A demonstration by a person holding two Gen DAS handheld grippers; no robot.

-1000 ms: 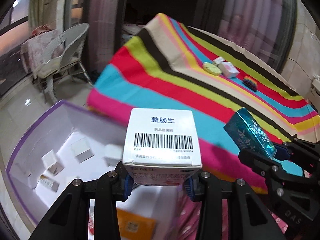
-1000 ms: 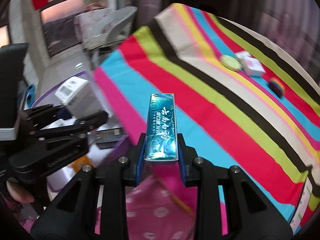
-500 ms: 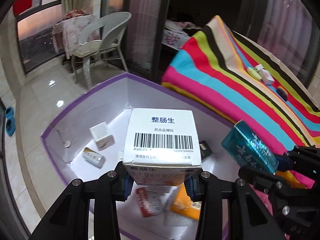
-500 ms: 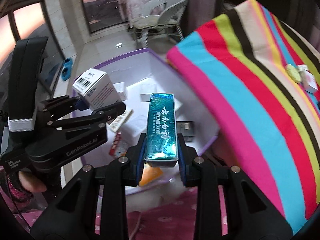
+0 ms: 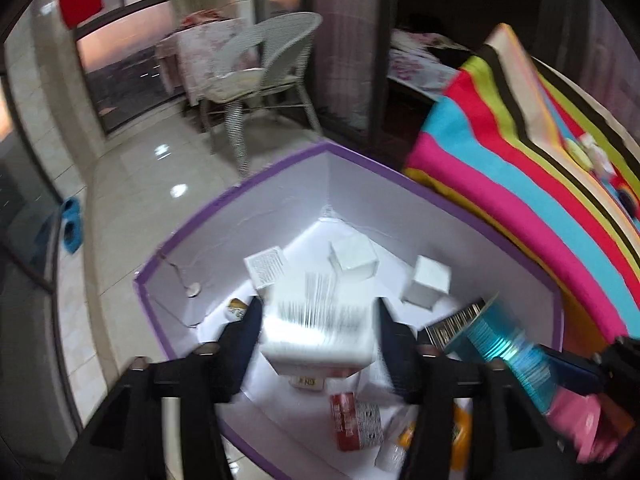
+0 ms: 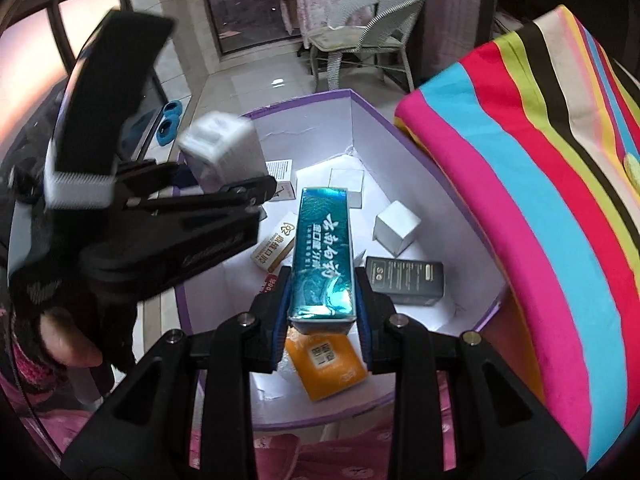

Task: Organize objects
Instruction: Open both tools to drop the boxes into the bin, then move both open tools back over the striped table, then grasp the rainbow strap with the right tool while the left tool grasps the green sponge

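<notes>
A purple-rimmed white box (image 5: 240, 188) stands on the floor beside the striped table; it also shows in the right wrist view (image 6: 400, 128). My left gripper (image 5: 318, 340) is over it, jaws spread wider than the blurred white barcode carton (image 5: 320, 328) between them. In the right wrist view that carton (image 6: 220, 152) sits at the left gripper's (image 6: 224, 184) tips. My right gripper (image 6: 323, 312) is shut on a teal foil carton (image 6: 324, 256) above the box; that carton also shows in the left wrist view (image 5: 496, 344).
Inside the box lie several small cartons: white cubes (image 6: 396, 228), a black carton (image 6: 408, 280), an orange pack (image 6: 328, 364), a red-and-white pack (image 5: 356, 420). The striped tablecloth (image 6: 540, 200) hangs at right. A white wicker chair (image 5: 260, 80) and tiled floor lie beyond.
Both grippers swung left from the table to over the purple box and lower. The left jaws have spread and the white carton now blurs between them.
</notes>
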